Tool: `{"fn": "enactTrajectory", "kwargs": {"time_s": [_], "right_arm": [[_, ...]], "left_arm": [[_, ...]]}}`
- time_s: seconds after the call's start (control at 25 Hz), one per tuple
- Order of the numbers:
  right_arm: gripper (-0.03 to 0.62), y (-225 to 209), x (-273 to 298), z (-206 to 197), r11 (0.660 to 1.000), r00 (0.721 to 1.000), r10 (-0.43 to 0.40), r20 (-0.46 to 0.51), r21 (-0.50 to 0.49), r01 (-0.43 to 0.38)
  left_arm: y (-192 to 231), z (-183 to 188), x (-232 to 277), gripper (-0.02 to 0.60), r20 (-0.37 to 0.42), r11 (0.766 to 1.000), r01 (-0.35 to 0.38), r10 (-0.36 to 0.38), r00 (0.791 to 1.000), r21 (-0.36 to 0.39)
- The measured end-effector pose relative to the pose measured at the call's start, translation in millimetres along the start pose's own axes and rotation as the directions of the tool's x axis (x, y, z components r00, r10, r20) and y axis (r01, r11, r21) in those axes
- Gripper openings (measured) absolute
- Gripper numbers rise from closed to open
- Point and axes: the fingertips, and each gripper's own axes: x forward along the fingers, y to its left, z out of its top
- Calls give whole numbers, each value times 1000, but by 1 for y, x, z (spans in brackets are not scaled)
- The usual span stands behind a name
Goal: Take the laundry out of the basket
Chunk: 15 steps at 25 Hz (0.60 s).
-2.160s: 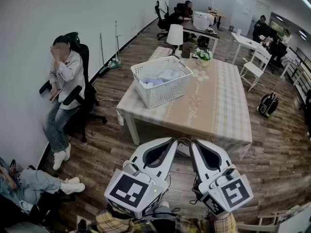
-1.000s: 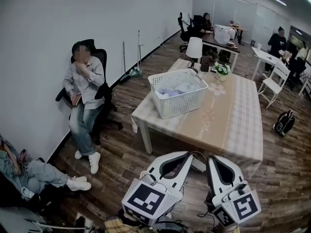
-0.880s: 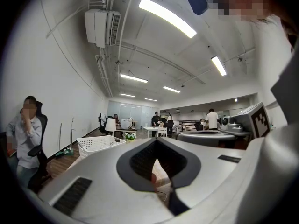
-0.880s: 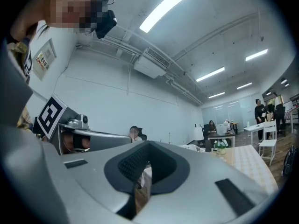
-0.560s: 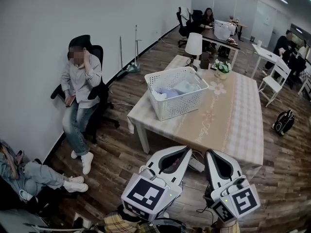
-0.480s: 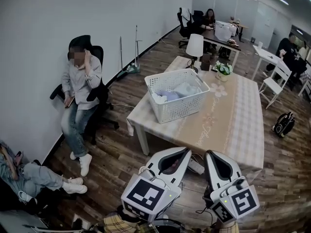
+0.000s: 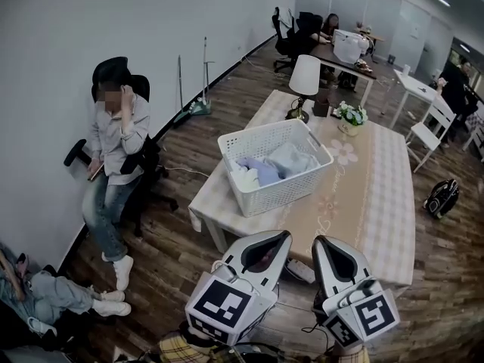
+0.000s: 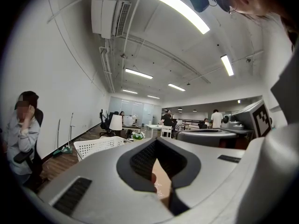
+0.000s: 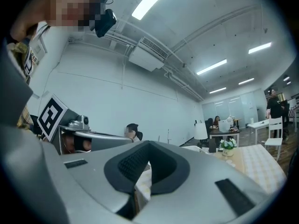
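The left gripper (image 7: 283, 237) and the right gripper (image 7: 321, 242) are held side by side and level, both pointed toward the table (image 7: 367, 203). The fingers of each are seen closed tight together, and nothing is gripped between them; only a strip of the tablecloth is glimpsed through the dark cut-out behind each pair of tips. The near edge of the table lies just ahead of and below the fingertips. The white basket (image 7: 283, 193) is found further ahead, a little to the left of the left fingertips, well apart from both grippers and standing upright near the table's left corner. The laundry (image 7: 274, 165), pale blue and lilac cloth, is still piled inside the basket. Beyond the basket, further from the tips, a lamp (image 7: 305, 76) and a small pot of flowers (image 7: 350, 116) are set on the far end of the table. Far to the left of the left fingers, a seated person (image 7: 113, 153) is placed against the wall.
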Motion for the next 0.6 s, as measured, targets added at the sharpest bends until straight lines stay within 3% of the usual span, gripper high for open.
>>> {"fn": "enactTrajectory", "kwargs": {"time_s": [0.2, 0.6], "right_arm": [[-6, -14, 37, -4, 1000, 1000, -16, -15, 1, 16], [-6, -46, 85, -13, 999, 998, -51, -43, 17, 52]], "left_arm": [[37, 3, 22, 14, 5, 1000, 10, -10, 1000, 27], [85, -3, 56, 14, -27, 999, 12, -13, 1000, -34]]}}
